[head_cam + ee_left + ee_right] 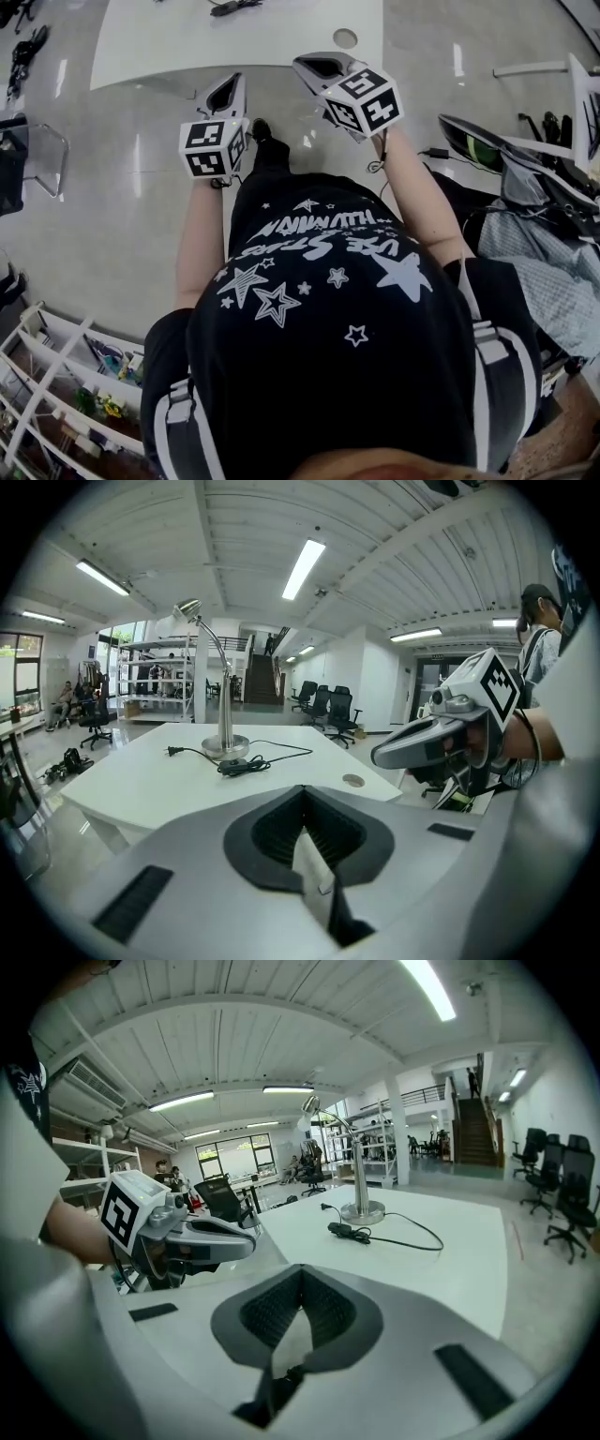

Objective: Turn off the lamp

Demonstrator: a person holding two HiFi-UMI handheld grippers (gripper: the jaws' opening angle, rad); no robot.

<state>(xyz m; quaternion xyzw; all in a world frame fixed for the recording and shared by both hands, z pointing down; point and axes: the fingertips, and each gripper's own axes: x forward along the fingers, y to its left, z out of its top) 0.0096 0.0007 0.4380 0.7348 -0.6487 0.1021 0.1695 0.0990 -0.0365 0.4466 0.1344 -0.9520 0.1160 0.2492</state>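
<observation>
A silver desk lamp [225, 745] with a curved neck stands on the white table [141, 780], and I cannot tell whether it is lit. Its black cord and inline switch [234, 764] lie coiled just in front of the base; the right gripper view shows the base [362, 1211] and switch [339, 1230] too. My left gripper [225, 94] and my right gripper [323, 67] hover side by side short of the table's near edge, well away from the lamp. The left gripper [306, 841] is shut and holds nothing. The right gripper [298, 1312] is shut and holds nothing too.
A round cable hole [345, 38] sits in the table near its front edge. A white shelf rack [56, 375] stands at lower left, and bags and cloth [544, 225] are piled at right. Office chairs [328, 710] stand beyond the table.
</observation>
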